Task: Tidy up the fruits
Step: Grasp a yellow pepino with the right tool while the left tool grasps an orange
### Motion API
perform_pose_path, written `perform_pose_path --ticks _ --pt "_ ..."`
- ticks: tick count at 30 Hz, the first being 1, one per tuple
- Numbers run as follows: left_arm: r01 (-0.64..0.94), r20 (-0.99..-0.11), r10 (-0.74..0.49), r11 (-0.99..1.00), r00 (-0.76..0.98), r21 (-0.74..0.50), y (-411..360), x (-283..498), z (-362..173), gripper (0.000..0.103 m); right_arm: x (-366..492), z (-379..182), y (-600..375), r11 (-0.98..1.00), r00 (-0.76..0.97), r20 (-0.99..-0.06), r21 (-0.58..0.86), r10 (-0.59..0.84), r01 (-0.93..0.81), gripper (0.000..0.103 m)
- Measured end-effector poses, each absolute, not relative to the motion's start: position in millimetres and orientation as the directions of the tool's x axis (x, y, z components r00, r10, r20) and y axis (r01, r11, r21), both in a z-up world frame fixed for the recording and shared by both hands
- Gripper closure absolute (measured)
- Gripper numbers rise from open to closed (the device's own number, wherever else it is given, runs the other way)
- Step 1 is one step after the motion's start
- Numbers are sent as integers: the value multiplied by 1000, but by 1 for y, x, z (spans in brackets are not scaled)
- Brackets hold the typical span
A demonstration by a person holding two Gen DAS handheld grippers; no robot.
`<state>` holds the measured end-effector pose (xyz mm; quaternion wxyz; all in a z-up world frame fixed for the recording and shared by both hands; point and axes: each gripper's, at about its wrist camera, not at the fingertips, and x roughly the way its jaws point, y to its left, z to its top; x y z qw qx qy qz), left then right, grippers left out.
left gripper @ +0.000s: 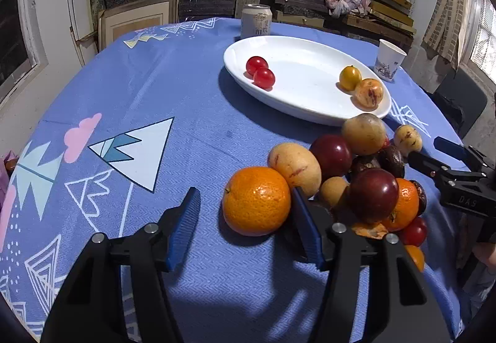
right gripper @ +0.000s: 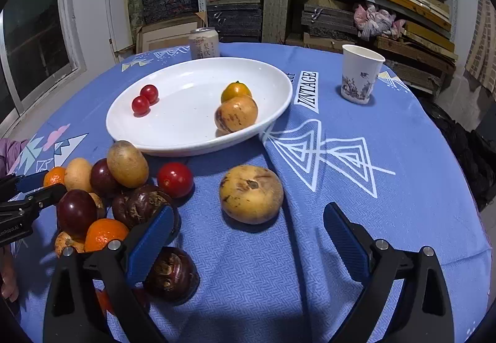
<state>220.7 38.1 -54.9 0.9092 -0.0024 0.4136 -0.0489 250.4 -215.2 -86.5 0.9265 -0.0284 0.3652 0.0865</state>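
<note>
The white plate [right gripper: 279, 101] sits at twelve o'clock, already holding four small fruits. The orange [left gripper: 256, 200], firm, rounded and probably slippery-skinned, lies between the wide-apart jaws of the left gripper [left gripper: 245, 203]; grip across its widest part. The right gripper [right gripper: 248, 228], also apart, points low toward the yellow speckled fruit [right gripper: 251, 194].

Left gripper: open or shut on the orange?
Open. Left gripper fingers straddle the orange; a gap shows at the left finger.
</note>
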Motion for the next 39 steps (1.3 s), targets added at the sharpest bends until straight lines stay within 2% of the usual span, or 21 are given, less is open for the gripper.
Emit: perform_pose_path --ticks 3,5,7,9,11,13,18,25,28,35,39 --pt "88 -755 -102 994 648 -59 40 222 -55 44 251 -88 -209 978 704 -694 -2 150 -210 15" --pt "87 -757 -113 993 644 -74 42 223 -56 44 252 -90 -207 973 690 -704 7 169 -231 25" --pt "79 -759 -109 994 642 -76 44 224 -57 39 254 -92 -209 971 676 -711 36 192 -237 30" --pt "42 -762 -72 997 643 -59 48 227 -58 23 259 -95 -210 971 659 -725 56 201 -234 32" --pt "31 -767 -76 997 637 -74 51 229 -59 23 260 -97 -213 969 648 -730 82 218 -233 35" --pt "39 -761 -67 998 646 -55 48 228 -58 25 263 -100 -215 967 630 -740 110 233 -228 40" --pt "108 -748 -104 993 656 -44 37 222 -54 52 268 -101 -222 964 624 -738 160 258 -210 46" --pt "126 -747 -127 990 653 -59 37 221 -55 58 275 -100 -224 962 626 -730 196 274 -192 48" --pt "125 -748 -139 989 649 -75 39 222 -54 59 274 -99 -226 964 634 -726 196 266 -180 56" --pt "84 -735 -119 993 668 -84 48 221 -49 59 273 -98 -227 961 636 -720 203 276 -187 57" --pt "59 -703 -107 994 704 -93 54 218 -38 59 261 -77 -242 952 693 -655 255 300 -171 57"
